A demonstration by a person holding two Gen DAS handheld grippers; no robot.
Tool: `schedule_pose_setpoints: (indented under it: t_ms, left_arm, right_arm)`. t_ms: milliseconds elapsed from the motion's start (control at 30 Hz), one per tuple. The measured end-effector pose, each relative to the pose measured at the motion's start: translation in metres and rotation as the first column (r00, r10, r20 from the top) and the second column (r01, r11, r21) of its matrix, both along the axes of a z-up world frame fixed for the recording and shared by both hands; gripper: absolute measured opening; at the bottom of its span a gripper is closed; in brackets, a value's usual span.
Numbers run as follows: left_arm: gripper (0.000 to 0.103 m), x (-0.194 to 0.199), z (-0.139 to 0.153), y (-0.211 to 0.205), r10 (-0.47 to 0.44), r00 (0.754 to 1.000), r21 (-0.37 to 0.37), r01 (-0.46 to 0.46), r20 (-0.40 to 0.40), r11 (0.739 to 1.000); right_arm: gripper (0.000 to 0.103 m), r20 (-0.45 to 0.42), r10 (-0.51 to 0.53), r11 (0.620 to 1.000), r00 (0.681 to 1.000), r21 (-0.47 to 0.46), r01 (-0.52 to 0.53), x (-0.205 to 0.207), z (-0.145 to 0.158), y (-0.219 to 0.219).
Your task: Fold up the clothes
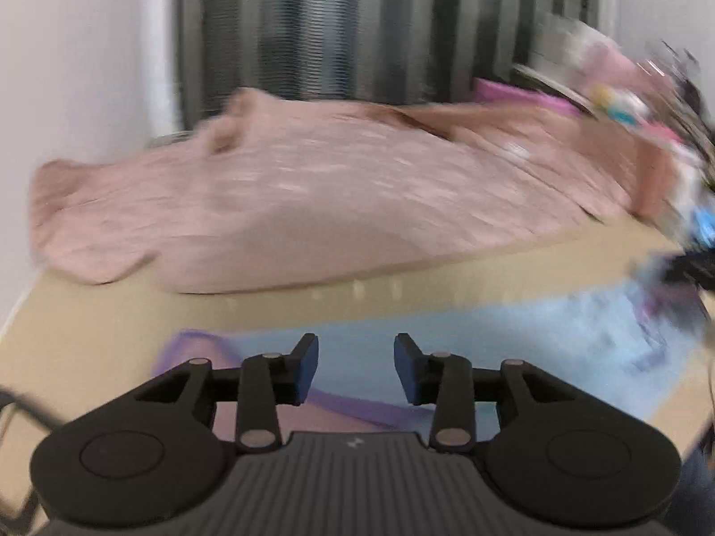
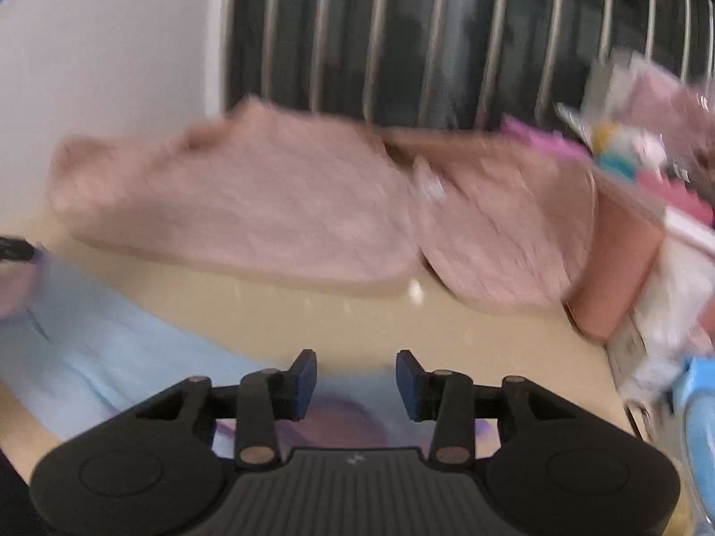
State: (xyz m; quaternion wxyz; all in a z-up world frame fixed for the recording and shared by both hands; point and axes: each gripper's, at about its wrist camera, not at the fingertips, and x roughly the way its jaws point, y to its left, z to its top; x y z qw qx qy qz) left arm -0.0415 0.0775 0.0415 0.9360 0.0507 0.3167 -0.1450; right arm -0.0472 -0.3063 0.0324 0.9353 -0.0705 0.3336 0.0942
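Note:
A light blue garment [image 1: 514, 348] with purple trim [image 1: 357, 406] lies flat on the beige table [image 1: 89, 335]. My left gripper [image 1: 356, 368] hovers over its near edge, jaws open and empty. In the right wrist view the same blue garment [image 2: 111, 335] runs to the left, and my right gripper [image 2: 356, 384] is open and empty above its purple patch [image 2: 339, 420]. A pink garment [image 1: 290, 205] lies spread at the back of the table; it also shows in the right wrist view [image 2: 268, 205]. Both views are motion-blurred.
A pile of colourful items [image 1: 648, 134] and a salmon box [image 2: 621, 268] crowd the right side. A dark barred window [image 2: 447, 35] and a white wall [image 2: 111, 44] stand behind the table. The other gripper's tip [image 2: 13, 248] shows at left.

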Motion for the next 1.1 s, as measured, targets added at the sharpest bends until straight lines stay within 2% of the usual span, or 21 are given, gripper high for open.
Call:
schedule_pose_setpoints:
  t_ms: [33, 67, 100, 167, 233, 300, 333, 400, 467, 533, 567, 667, 700, 767, 900, 967, 1033, 1067, 1100]
  left_arm:
    - [0.038, 0.000, -0.004, -0.007, -0.009, 1.000, 0.016, 0.009, -0.010, 1.000]
    - [0.038, 0.000, -0.007, -0.013, -0.017, 1.000, 0.033, 0.017, -0.021, 0.999]
    - [0.038, 0.002, -0.011, -0.017, -0.013, 0.999, 0.041, 0.014, -0.039, 0.999]
    - [0.038, 0.006, -0.017, -0.018, 0.007, 0.998, 0.048, -0.004, -0.063, 0.999]
    - [0.038, 0.006, -0.019, -0.016, 0.023, 0.998, 0.053, -0.019, -0.065, 0.998]
    - [0.039, 0.008, -0.021, -0.015, 0.034, 0.997, 0.047, -0.031, -0.068, 0.998]
    - [0.039, 0.008, -0.022, -0.014, 0.040, 0.997, 0.041, -0.037, -0.068, 0.998]
    - [0.039, 0.005, -0.019, -0.016, 0.040, 0.997, 0.060, -0.036, -0.062, 0.998]
    - [0.039, -0.001, -0.013, -0.017, 0.040, 0.998, 0.074, -0.036, -0.049, 0.997]
    - [0.040, -0.013, -0.003, -0.019, 0.006, 1.000, 0.042, -0.005, -0.028, 0.999]
    - [0.041, -0.016, 0.001, -0.021, -0.006, 1.000, 0.031, 0.007, -0.022, 0.999]
    - [0.043, -0.024, 0.005, -0.033, -0.056, 0.998, 0.017, 0.056, -0.012, 0.998]
    - [0.043, -0.024, 0.003, -0.038, -0.073, 0.997, 0.023, 0.073, -0.015, 0.997]
    - [0.043, -0.022, -0.003, -0.048, -0.085, 0.996, 0.052, 0.086, -0.026, 0.995]
    - [0.043, -0.021, -0.013, -0.053, -0.076, 0.996, 0.067, 0.080, -0.056, 0.995]
    - [0.043, -0.020, -0.017, -0.050, -0.063, 0.996, 0.071, 0.068, -0.069, 0.995]
    - [0.043, -0.021, -0.019, -0.048, -0.061, 0.996, 0.067, 0.066, -0.069, 0.996]
    - [0.043, -0.021, -0.018, -0.047, -0.062, 0.996, 0.063, 0.067, -0.067, 0.996]
    - [0.043, -0.022, -0.017, -0.046, -0.060, 0.996, 0.058, 0.063, -0.063, 0.996]
  right_arm:
    - [0.022, -0.004, 0.001, 1.000, 1.000, 0.007, -0.001, -0.003, -0.005, -0.001]
    - [0.002, -0.009, 0.002, 1.000, 1.000, 0.015, -0.002, -0.005, -0.010, -0.001]
    - [0.002, -0.013, 0.003, 1.000, 1.000, 0.022, -0.003, -0.008, -0.015, -0.002]
    - [0.002, 0.070, 0.005, 1.000, 0.998, -0.007, -0.005, -0.030, -0.009, 0.006]
    - [0.002, 0.115, -0.004, 1.000, 0.993, -0.005, 0.005, -0.054, -0.001, 0.008]
    - [0.002, 0.098, -0.045, 0.998, 0.994, 0.053, 0.040, -0.066, -0.004, -0.001]
    - [0.002, 0.078, -0.047, 0.998, 0.996, 0.054, 0.043, -0.069, -0.011, -0.001]
    - [0.002, 0.032, -0.041, 0.999, 0.999, 0.034, 0.040, -0.073, -0.028, 0.001]
    - [0.005, 0.038, -0.042, 0.998, 0.998, 0.056, 0.040, -0.080, -0.029, 0.001]
    - [0.026, 0.060, -0.054, 0.993, 0.997, 0.106, 0.048, -0.085, -0.017, -0.005]
    - [0.040, 0.090, -0.049, 0.992, 0.995, 0.121, 0.038, -0.088, -0.010, -0.007]
    - [0.037, 0.179, -0.053, 0.989, 0.982, 0.142, 0.028, -0.089, 0.009, -0.013]
    - [0.030, 0.188, -0.075, 0.988, 0.979, 0.149, 0.047, -0.082, 0.011, -0.015]
    - [0.017, 0.167, -0.138, 0.988, 0.976, 0.093, 0.124, -0.063, 0.001, -0.014]
    - [0.007, 0.110, -0.128, 0.992, 0.986, 0.016, 0.127, -0.046, -0.025, -0.008]
    - [0.008, 0.111, -0.173, 0.984, 0.979, -0.022, 0.177, -0.046, -0.034, -0.011]
    - [0.013, 0.126, -0.213, 0.977, 0.969, 0.015, 0.213, -0.051, -0.035, -0.018]
    - [0.022, 0.134, -0.233, 0.972, 0.963, 0.048, 0.228, -0.055, -0.033, -0.021]
    - [0.036, 0.143, -0.249, 0.968, 0.958, 0.059, 0.243, -0.059, -0.032, -0.022]
